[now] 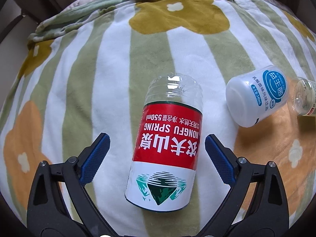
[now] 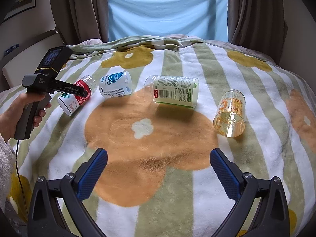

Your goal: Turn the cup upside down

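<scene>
Left gripper (image 1: pixel 156 150) jaws released, straddling the red-label cup (image 1: pixel 165 154), no pad contact. Cup lies on its side on the blanket (image 1: pixel 88 83), lengthwise between the jaws. White cup (image 1: pixel 256 96) ahead-right of the jaws. Right gripper (image 2: pixel 158 165) jaws released, empty; green-label cup (image 2: pixel 173 91) and orange cup (image 2: pixel 230 116) lie well ahead.

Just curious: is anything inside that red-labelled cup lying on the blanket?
The clear end of the red-labelled cup shows only the blanket through it. The label hides the rest of its inside.
</scene>
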`<move>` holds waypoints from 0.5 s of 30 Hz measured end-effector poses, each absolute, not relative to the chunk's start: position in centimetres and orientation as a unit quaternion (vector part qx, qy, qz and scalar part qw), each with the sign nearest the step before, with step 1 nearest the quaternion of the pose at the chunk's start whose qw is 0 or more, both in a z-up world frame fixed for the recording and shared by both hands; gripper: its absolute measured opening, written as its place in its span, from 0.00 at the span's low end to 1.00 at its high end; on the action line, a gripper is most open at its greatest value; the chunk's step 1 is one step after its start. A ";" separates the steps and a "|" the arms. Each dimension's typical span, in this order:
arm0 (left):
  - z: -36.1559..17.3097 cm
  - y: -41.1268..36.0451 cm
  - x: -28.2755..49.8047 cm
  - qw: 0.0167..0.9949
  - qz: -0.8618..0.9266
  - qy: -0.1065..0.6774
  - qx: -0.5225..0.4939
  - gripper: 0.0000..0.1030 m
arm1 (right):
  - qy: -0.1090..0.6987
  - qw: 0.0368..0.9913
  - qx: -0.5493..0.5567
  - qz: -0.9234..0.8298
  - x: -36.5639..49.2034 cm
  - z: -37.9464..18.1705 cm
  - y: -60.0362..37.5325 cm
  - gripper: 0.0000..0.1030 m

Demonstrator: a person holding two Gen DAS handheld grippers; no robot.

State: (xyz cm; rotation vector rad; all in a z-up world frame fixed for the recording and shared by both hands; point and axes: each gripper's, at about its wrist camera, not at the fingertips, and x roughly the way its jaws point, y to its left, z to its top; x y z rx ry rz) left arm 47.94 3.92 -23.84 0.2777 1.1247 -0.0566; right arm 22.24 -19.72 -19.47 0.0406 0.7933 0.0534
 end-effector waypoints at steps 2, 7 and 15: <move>-24.5 3.6 48.5 0.826 -0.032 0.545 0.141 0.89 | 0.387 0.921 0.018 0.026 22.2 -19.6 -19.6 1.00; -25.6 3.3 49.2 0.807 -0.047 0.569 0.149 0.57 | 0.388 0.921 0.022 0.026 22.2 -19.5 -19.6 1.00; -24.8 3.5 48.8 0.812 -0.056 0.566 0.135 0.56 | 0.386 0.922 0.023 0.026 21.9 -19.2 -19.6 1.00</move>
